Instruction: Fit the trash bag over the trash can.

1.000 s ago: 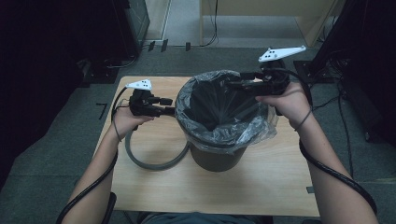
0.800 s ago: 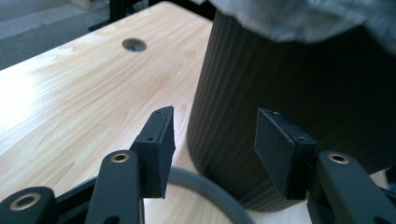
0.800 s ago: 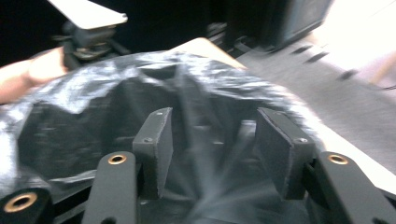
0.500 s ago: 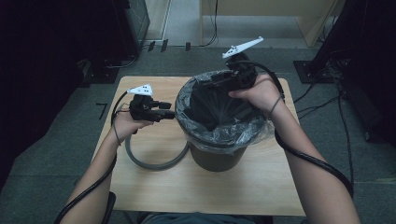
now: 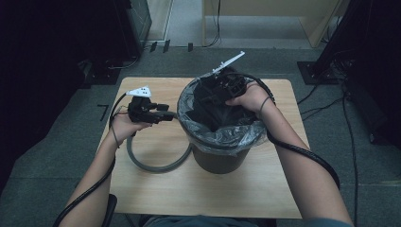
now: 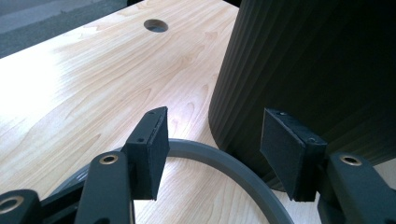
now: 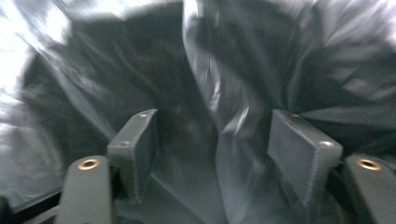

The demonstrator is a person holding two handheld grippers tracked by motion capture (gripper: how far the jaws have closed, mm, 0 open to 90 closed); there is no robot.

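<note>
A dark bin with a black plastic liner folded over its rim stands in the middle of the wooden table. A grey ring lies flat on the table against the bin's left side. My left gripper hovers level beside the bin, pointing at its wall. Its jaws have just been opening, with nothing between them above the grey ring and the bin wall. My right gripper dips into the bin's mouth. Its jaws have just been opening around a loose fold of liner, pads apart from it.
A round hole pierces the tabletop at its far side. Cables trail from both grippers along the forearms. Dark cabinets and floor cables surround the table on grey carpet.
My right hand has swung from the bin's right rim leftward and down into the bin's mouth, its jaws now wider. The left hand has stayed in place.
</note>
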